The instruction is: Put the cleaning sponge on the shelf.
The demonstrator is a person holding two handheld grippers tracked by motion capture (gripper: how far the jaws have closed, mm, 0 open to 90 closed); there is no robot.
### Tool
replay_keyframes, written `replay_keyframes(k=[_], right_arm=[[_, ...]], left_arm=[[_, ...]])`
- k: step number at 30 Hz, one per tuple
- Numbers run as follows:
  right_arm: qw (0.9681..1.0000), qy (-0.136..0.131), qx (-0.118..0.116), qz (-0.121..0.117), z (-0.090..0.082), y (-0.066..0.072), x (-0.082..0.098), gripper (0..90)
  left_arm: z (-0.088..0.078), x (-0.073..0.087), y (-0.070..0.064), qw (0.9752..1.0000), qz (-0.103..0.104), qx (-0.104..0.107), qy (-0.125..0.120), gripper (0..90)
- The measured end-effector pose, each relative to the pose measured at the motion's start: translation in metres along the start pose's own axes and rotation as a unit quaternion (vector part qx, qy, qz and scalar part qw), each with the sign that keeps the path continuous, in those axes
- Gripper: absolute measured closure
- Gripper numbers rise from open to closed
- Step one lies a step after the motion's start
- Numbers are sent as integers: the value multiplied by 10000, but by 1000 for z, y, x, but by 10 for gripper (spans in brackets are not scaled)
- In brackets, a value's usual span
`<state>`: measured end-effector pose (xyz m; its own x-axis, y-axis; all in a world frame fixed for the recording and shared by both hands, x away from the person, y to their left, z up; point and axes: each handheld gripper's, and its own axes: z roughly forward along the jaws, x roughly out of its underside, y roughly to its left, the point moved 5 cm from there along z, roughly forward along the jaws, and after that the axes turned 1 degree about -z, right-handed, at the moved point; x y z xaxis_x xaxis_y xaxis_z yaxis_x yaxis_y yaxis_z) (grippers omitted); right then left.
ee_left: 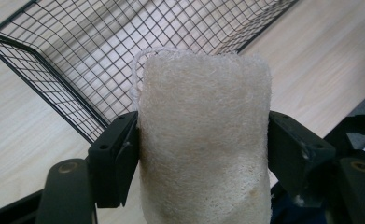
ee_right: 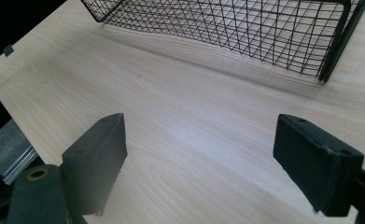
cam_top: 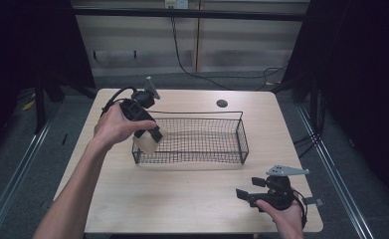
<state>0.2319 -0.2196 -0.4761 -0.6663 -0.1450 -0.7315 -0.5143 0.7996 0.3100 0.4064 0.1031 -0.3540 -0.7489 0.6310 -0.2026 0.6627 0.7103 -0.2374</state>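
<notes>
A cream, rough-textured loofah sponge (ee_left: 203, 140) is clamped between the jaws of my left gripper (cam_top: 152, 135), which is shut on it. The sponge (cam_top: 149, 142) hangs over the left end of a black wire basket (cam_top: 242, 132), just above its rim. A thin white loop sticks out of the sponge's far end. Through the left gripper view the basket's mesh floor (ee_left: 101, 56) lies beyond the sponge. My right gripper (cam_top: 243, 195) rests low over the table's near right corner, open, with bare wood between its jaws. The basket's near wall (ee_right: 273, 42) stands ahead of it.
The light wooden table (cam_top: 182, 194) has a round cable hole (cam_top: 222, 103) behind the basket. Dark curtains flank both sides, and cables run across the floor at the back. The table's left edge (ee_right: 12, 60) drops off beside the right gripper's view.
</notes>
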Motion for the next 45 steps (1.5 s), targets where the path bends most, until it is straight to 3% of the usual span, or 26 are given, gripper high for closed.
replay_keyframes(k=[1,10,13,18,28,37,45], right_arm=[[10000,2,-4,3,0,0,0,175],[10000,4,-15,-10,0,0,0,175],[10000,7,-22,-13,0,1,0,175],[10000,37,-34,-22,1,1,0,175],[10000,42,-36,-37,1,1,1,175],[10000,45,-27,-42,1,1,1,175],[10000,48,-44,-45,1,2,1,176]], left_arm=[[3,-3,2,9999,-107,-46,9,301],[13,-8,11,9990,-431,-99,85,301],[15,-11,15,9976,-675,-141,9,301],[19,-14,16,9963,-835,-191,32,301],[33,-20,19,9904,-1349,-282,74,301],[46,-24,22,9879,-1516,-303,128,301],[57,-28,25,9874,-1549,-275,147,301]])
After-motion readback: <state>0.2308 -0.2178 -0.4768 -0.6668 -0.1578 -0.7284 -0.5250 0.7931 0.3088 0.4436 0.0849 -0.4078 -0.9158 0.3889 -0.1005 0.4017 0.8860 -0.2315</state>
